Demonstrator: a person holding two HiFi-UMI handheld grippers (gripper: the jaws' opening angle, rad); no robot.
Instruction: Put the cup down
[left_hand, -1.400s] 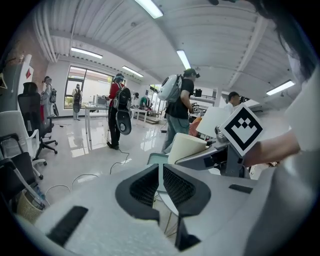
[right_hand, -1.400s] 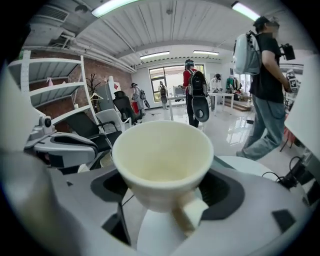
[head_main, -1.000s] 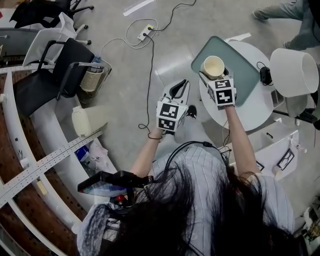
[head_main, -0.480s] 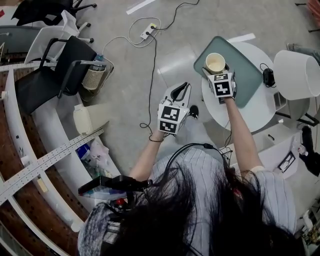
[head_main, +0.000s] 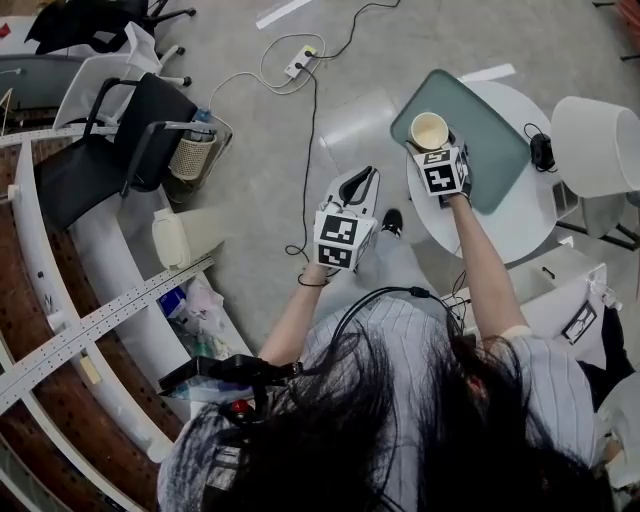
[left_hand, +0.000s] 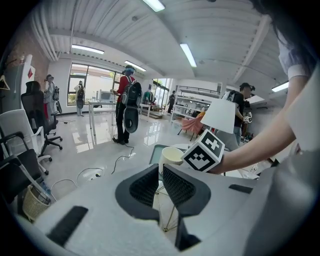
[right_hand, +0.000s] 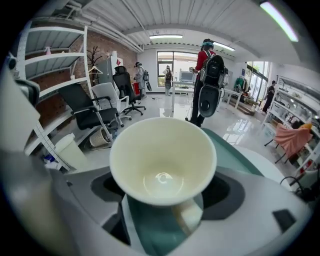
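Lower than before, right claw (head_main: 432, 150) is grasping the upright cup (head_main: 429, 131), tray (head_main: 490, 140) directly beneath; left claw (head_main: 357, 185) is idling clenched.

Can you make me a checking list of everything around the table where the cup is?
Surface: round white table carrying a green tray.
Job's things: cream cup, empty, over the tray; cannot tell whether it touches.
Clutter: small black object on the table; white lampshade beside it.
Grippers: right gripper jaws on the cup; left gripper jaws nearly together, empty, over the floor.
Cables: power strip and black cable on the floor.
Surroundings: black chair, basket.
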